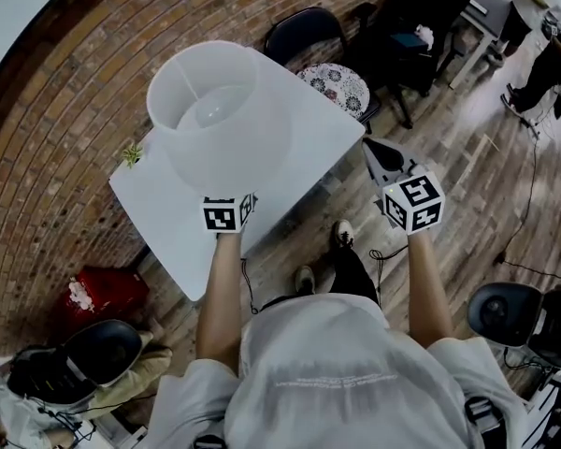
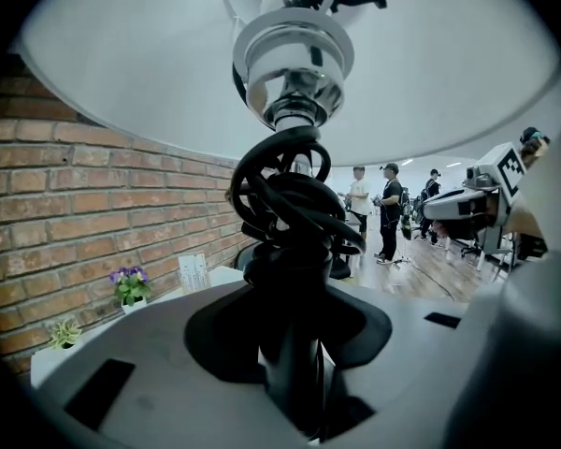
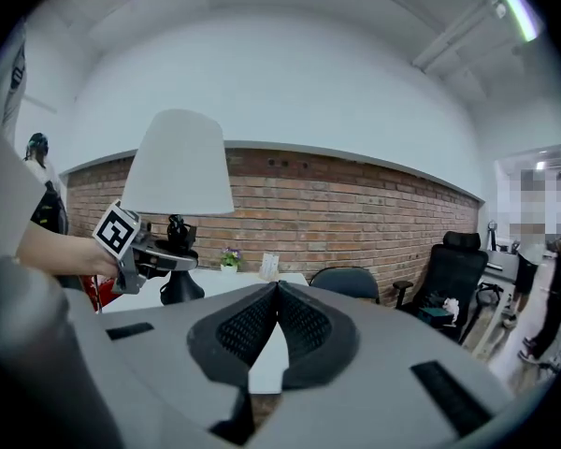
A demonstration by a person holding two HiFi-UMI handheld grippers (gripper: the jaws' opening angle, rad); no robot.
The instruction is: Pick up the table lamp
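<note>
**Table lamp (image 1: 220,110) clamped at its stem by the left gripper (image 2: 294,382)**

Closest in the left gripper view, the two jaws pinch the lamp's black stem low down, just above the base. A black cord (image 2: 294,199) is wound in loops around the stem above the grip. Higher up, a silver socket (image 2: 294,64) sits under the white shade, which fills the top of that view.

The right gripper (image 3: 276,293) is held off to the side, away from the table. Its ribbed pads (image 3: 304,325) are pressed together on nothing.

In the head view the shade covers much of the white table (image 1: 323,143), and the left gripper's marker cube (image 1: 229,213) shows at the shade's near rim. In the right gripper view the lamp's base appears to rest on the tabletop.

Beyond the lamp, a small pot of purple flowers (image 2: 131,285) and a white card (image 2: 194,271) stand at the table's far edge, against a brick wall (image 2: 56,195). Farther off are a black office chair (image 3: 453,260) and people (image 2: 390,209) standing on a wooden floor.
</note>
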